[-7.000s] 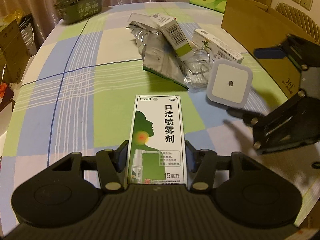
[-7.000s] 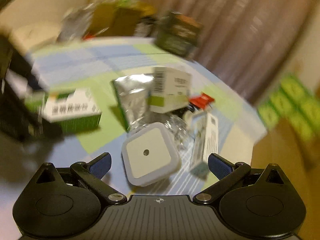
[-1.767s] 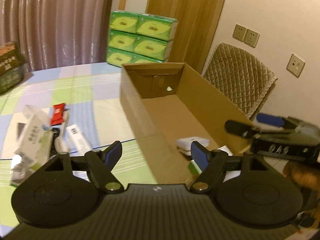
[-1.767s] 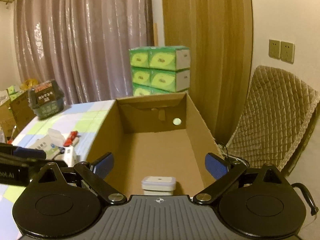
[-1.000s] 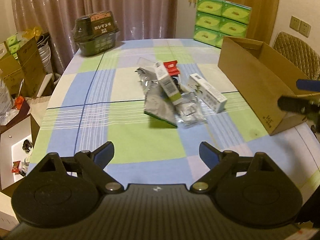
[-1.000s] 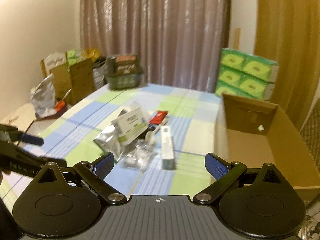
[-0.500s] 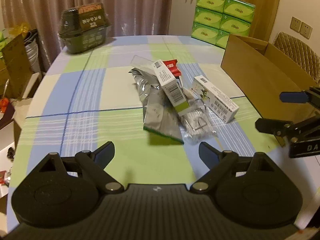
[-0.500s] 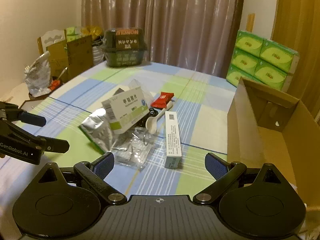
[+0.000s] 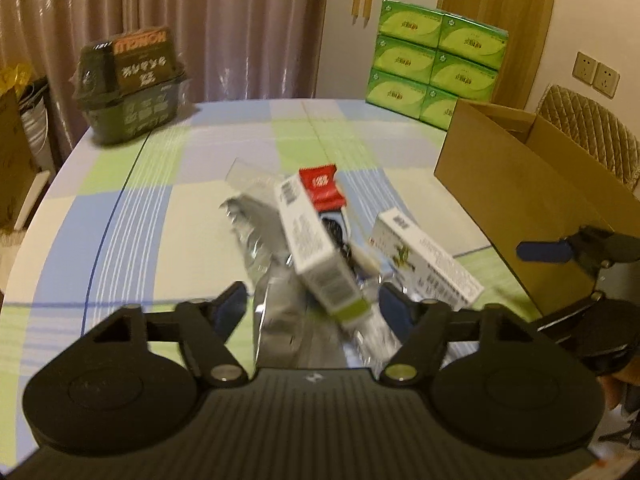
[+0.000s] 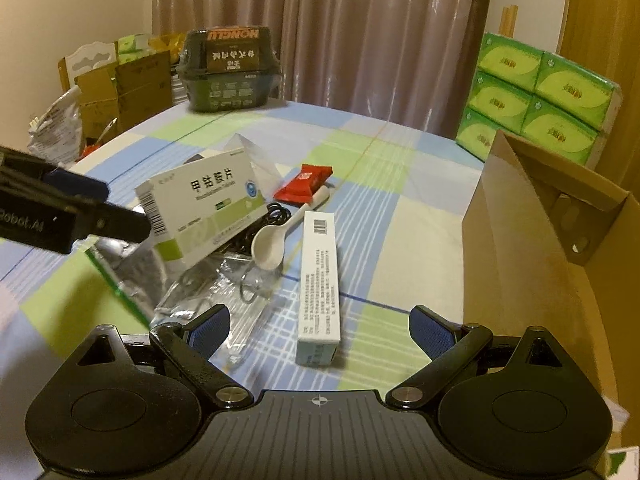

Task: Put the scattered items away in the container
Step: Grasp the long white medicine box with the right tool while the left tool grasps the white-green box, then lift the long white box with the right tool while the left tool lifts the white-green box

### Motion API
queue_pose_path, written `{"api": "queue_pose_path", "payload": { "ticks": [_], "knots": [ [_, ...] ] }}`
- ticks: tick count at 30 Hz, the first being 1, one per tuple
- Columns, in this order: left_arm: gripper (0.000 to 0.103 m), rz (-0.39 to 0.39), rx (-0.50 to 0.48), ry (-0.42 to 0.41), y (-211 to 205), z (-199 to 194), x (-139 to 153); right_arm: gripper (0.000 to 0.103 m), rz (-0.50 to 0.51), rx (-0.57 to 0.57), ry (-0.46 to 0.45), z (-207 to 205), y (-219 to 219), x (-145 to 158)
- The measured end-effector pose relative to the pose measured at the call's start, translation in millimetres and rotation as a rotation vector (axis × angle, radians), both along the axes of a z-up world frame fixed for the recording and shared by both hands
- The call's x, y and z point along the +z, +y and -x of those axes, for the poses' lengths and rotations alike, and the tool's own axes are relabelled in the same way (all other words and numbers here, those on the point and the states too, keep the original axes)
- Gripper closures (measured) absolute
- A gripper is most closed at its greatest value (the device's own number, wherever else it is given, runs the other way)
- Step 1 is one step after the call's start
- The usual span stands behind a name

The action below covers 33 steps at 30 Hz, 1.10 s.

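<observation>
Left gripper (image 9: 312, 306) tilted down toward the table, jaws half apart and just closing in, blue pads (image 9: 230, 308) not pressing on anything; items between them, but no contact to be seen. Right gripper (image 10: 320, 328) also tilted down, jaws spread wide, nothing clamped between the blue pads (image 10: 430, 332). Both held side by side, near each other: each one's fingers visible at the edge of the other's view. At the right edge of the left view, part of a hand (image 9: 618, 384) behind the right gripper.
</observation>
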State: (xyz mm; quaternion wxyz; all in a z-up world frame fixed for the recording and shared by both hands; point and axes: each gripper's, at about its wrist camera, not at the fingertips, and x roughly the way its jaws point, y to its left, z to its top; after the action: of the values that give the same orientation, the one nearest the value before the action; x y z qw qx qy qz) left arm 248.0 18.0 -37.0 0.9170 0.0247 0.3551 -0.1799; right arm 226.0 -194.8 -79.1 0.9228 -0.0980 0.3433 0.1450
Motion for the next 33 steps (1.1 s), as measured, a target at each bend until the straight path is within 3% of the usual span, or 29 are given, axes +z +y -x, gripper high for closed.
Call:
{"api": "queue_pose_path", "payload": {
  "ticks": [2,4,8,11,12,13,21,33],
  "knots": [
    [0.047,0.008,-0.006,-0.012,-6,-4,1,0.013,-0.002,0.0,0.004,-6,0,-4],
    [0.051,0.016,-0.007,-0.016,-10,-9,1,0.024,-0.005,0.001,0.015,-11,0,-8],
    [0.062,-0.002,0.008,-0.01,-17,-17,-3,0.031,-0.008,0.005,0.033,-18,0,-15],
    [0.072,-0.036,0.027,-0.003,-19,-20,-8,0.047,-0.016,0.005,0.056,-22,1,-19],
    [0.073,-0.048,0.031,-0.006,-20,-20,-9,0.059,-0.021,0.003,0.065,-23,1,-19],
    [0.074,-0.051,0.031,-0.007,-20,-19,-9,0.081,-0.023,-0.002,0.069,-23,1,-19],
    [0.081,-0.092,0.005,-0.027,-21,20,2,0.081,-0.04,-0.036,0.072,8,-7,-2],
    [0.083,-0.114,0.027,0.029,-19,130,11,0.08,-0.087,-0.068,0.134,122,-14,12]
  ]
}}
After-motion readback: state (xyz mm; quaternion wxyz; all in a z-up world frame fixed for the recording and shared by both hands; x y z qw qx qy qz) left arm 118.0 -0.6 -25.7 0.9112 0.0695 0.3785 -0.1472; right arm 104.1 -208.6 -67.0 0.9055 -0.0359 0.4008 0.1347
